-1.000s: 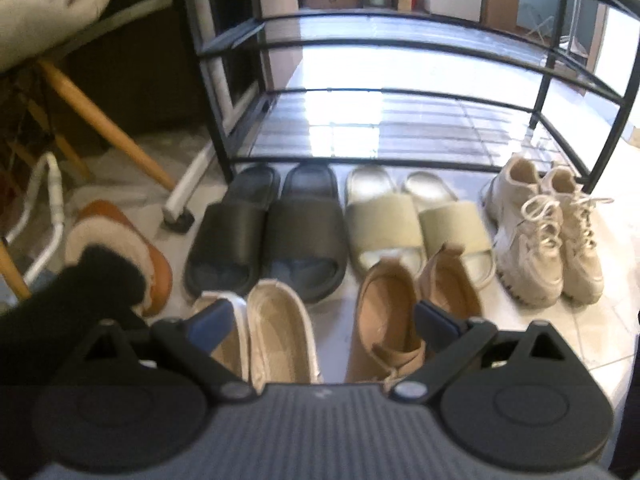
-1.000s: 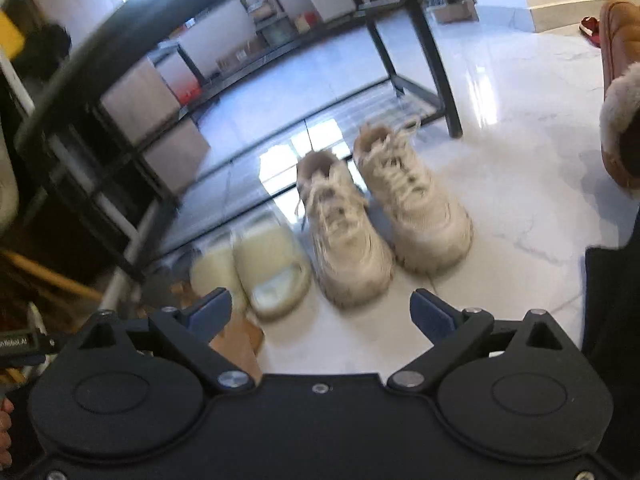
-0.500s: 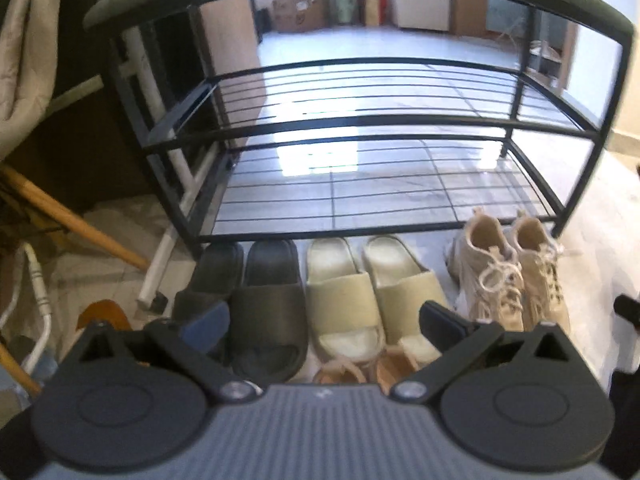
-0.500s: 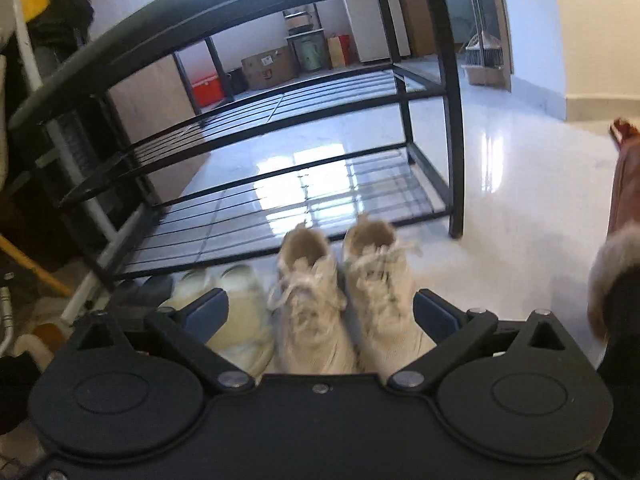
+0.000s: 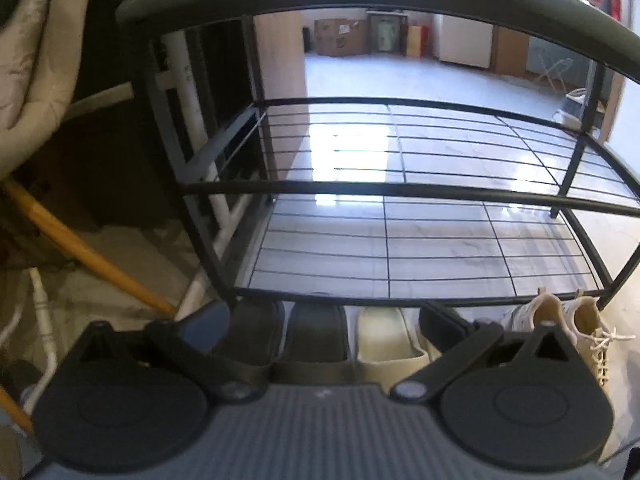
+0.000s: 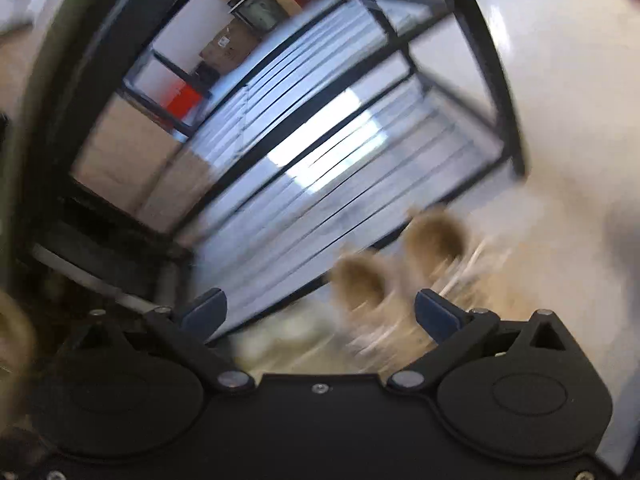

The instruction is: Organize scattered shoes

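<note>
Both grippers' fingers (image 5: 204, 320) apart; shoe rack (image 5: 400, 190) ahead

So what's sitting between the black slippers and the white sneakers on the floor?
The pale yellow slides sit between the black slippers and the white sneakers, in front of the shoe rack. The left wrist view shows it.

Both views apparently drew back toward the rack (image 5: 400, 190).

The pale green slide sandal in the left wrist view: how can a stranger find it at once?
Find the black wire shoe rack. On the floor before its lowest shelf stands a row of shoes. The pale green slide sandal sits between the black slides and cream laced sneakers, the only greenish, laceless one.
</note>
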The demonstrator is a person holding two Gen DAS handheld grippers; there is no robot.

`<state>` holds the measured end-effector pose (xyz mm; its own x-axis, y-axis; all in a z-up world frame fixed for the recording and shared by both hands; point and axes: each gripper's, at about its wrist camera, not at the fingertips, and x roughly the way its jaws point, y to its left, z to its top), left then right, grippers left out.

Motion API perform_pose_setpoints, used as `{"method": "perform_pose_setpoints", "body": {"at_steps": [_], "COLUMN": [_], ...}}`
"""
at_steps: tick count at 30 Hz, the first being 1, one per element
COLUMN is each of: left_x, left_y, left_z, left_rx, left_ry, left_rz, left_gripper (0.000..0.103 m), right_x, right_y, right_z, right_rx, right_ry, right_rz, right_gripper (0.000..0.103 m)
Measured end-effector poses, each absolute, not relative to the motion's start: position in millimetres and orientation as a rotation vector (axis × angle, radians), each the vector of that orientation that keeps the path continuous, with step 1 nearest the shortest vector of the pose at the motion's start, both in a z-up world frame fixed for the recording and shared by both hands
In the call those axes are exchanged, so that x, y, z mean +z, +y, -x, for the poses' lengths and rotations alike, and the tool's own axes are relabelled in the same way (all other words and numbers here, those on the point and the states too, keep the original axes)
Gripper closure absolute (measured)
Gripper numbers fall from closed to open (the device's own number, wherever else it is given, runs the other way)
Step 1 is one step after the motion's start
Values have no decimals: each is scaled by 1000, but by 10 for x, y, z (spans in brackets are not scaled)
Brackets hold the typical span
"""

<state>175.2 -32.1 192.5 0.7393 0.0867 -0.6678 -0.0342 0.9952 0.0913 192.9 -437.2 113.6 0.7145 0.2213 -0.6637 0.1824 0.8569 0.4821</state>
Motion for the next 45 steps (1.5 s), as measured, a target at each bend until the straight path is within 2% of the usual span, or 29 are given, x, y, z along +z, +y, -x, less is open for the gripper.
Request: {"method": "perform_pose_setpoints", "body": {"at_steps": [2,3,4,5,8,19,21,23,25,32,37,39,45], "left_x": [1935,1937,1934,1924,1887,1721,1696,1687,1724,1977,1858,1771,1709], "left_y": [-300,-284,-271,-271,-282,-319,-319,-333,-348,-385,-413,-439,-585], "left_z": [-1745,-1737,-1732,-1735,-1742,-1864,-1900,-1985,-2077,-1927,-1741,-1737,-1876], "left_rx": [67,67,66,65,64,83,86,73,69,85,83,97,73], "left_ry": [732,736,743,751,771,842,871,910,921,806,838,877,871], "left_rz": [-69,-50,-34,-30,-27,-21,-7,11,30,102,100,86,11], "left_gripper": [1,1,1,1,1,1,1,1,1,1,1,1,1], "right_x": [1072,1000,929,858,619,-73,-127,-152,-132,-31,-87,-121,-276], "right_y": [-4329,-4314,-4288,-4256,-4090,-3936,-3894,-3859,-3833,-3768,-3816,-3793,-3814], "right_z": [-2075,-2150,-2222,-2291,-2516,-3020,-3093,-3126,-3068,-2780,-2718,-2758,-3055], "right_rx": [8,17,27,39,60,49,57,67,72,3,-7,7,63], "right_ry": [790,800,801,798,853,1000,1029,1049,1053,992,951,961,1060], "right_rz": [-448,-437,-419,-397,-282,-173,-111,-58,-22,-33,-96,-73,5], "right_gripper": [1,6,12,27,50,46,59,60,67,67,63,60,61]}}
